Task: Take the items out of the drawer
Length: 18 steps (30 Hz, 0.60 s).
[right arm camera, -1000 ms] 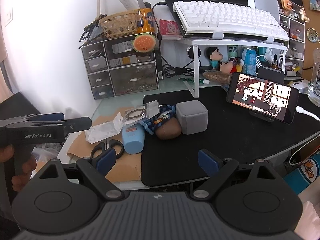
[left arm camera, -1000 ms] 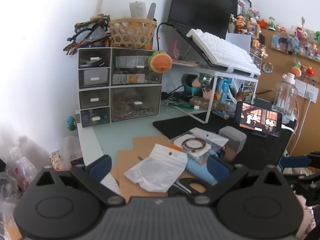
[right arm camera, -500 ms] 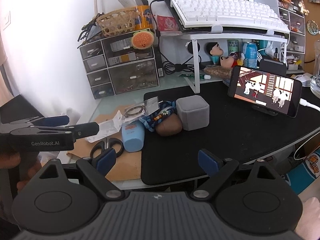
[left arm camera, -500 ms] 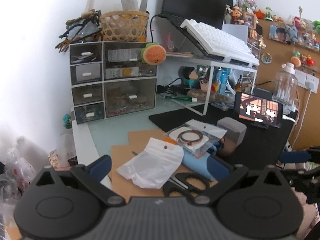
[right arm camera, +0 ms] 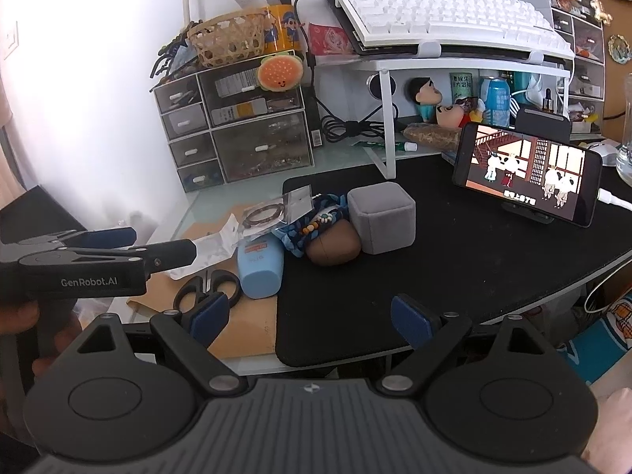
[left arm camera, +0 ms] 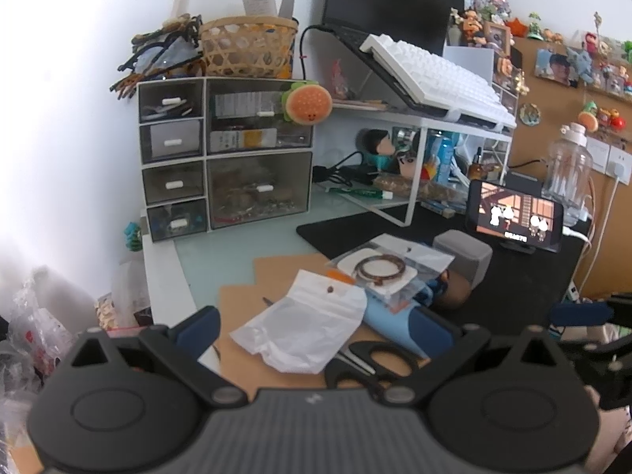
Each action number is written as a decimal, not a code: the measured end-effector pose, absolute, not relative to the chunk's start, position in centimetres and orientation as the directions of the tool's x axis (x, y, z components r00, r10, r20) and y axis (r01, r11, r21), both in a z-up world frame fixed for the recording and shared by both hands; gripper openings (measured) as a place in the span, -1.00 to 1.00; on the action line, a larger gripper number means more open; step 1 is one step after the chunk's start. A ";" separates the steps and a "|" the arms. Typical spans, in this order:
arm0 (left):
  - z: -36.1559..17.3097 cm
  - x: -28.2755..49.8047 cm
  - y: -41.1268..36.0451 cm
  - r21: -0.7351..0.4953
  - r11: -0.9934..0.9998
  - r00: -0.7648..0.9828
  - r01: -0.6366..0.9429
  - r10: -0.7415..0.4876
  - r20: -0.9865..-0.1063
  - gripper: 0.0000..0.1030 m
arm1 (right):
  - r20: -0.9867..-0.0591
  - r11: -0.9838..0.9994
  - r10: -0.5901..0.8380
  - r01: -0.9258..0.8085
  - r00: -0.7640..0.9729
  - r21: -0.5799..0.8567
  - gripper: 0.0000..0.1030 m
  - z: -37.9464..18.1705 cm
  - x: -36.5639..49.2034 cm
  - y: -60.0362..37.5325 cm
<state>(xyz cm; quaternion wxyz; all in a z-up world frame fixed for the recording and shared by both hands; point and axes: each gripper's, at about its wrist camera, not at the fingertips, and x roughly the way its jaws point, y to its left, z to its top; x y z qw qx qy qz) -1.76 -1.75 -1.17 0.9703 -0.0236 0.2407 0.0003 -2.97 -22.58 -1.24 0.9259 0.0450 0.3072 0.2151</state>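
A grey multi-drawer unit (left arm camera: pixel 225 158) stands at the back left of the desk, also in the right wrist view as the drawer unit (right arm camera: pixel 233 130); every drawer front looks shut. My left gripper (left arm camera: pixel 312 330) is open and empty, hovering above a white zip bag (left arm camera: pixel 304 328) well short of the drawers. My right gripper (right arm camera: pixel 308 314) is open and empty over the black mat's front edge (right arm camera: pixel 335 339). Beside the zip bag lie a bagged bracelet (left arm camera: pixel 379 270), a blue tube (right arm camera: pixel 260 268), scissors (right arm camera: pixel 207 286), a brown pouch (right arm camera: pixel 333 243) and a grey box (right arm camera: pixel 383 217).
A white riser (right arm camera: pixel 434 63) carries a keyboard and a laptop. A phone (right arm camera: pixel 525 177) on a stand plays video at the right. A woven basket (left arm camera: pixel 249 49) sits on top of the drawer unit. Brown cardboard (left arm camera: pixel 245 300) covers the glass desk's near left.
The left wrist view has drawn back a little, so the scissors now show under its fingers. In the right wrist view the left gripper has shifted right. Both stay open.
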 end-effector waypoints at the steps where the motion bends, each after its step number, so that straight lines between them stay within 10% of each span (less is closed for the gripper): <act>1: -1.2 -1.7 -1.7 -0.045 0.999 0.884 -0.011 -0.012 -0.468 1.00 | -0.550 0.904 0.426 -0.371 0.719 0.214 0.79 -1.3 -3.0 -22.6; 18: -1.4 -1.6 -2.0 -0.039 0.999 0.879 0.013 -0.030 -0.476 1.00 | -0.560 0.905 0.421 -0.378 0.714 0.197 0.79 -1.6 -2.7 -22.2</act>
